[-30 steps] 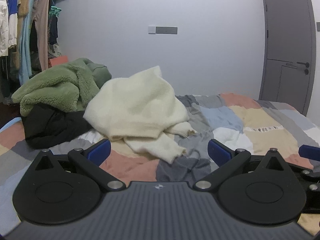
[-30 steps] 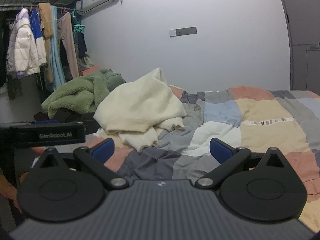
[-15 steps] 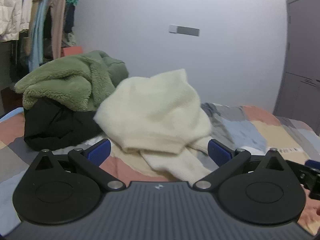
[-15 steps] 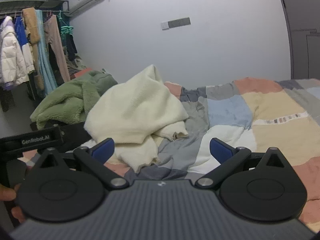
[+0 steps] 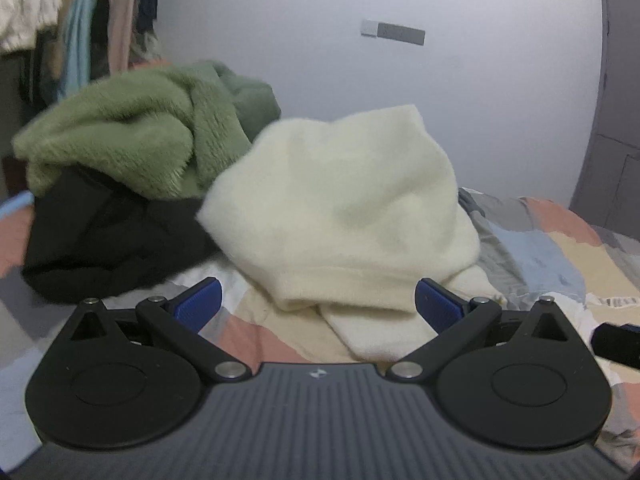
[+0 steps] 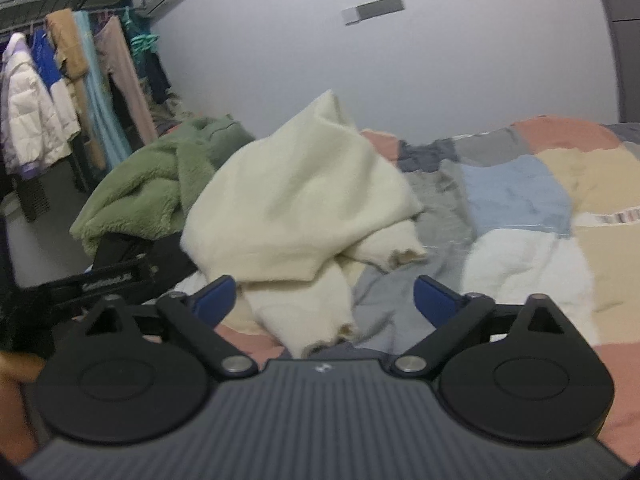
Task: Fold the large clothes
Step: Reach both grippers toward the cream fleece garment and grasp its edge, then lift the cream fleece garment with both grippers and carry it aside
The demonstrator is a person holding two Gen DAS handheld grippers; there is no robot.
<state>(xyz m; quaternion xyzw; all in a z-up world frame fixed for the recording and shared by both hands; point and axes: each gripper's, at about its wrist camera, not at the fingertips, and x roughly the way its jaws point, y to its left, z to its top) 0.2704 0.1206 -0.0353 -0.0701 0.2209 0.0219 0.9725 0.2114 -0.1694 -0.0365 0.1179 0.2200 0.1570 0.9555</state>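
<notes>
Left wrist view: left gripper (image 5: 318, 306) gapes wide, empty, before the cream sweater (image 5: 340, 216); right gripper (image 6: 324, 298), wide too, has just been narrowing, sleeve (image 6: 308, 312) between, ungripped.

Our right gripper (image 6: 320, 294) jaws wide, just been closing a touch, nothing pinched, cream sweater (image 6: 296, 208) sleeve end lying between blue pads; sweater heaped on patchwork bedspread (image 6: 520, 196), green fleece (image 6: 148, 192) touching its left side; we see left gripper (image 6: 108, 276) at left edge, clothes rail (image 6: 60, 92) behind
</notes>
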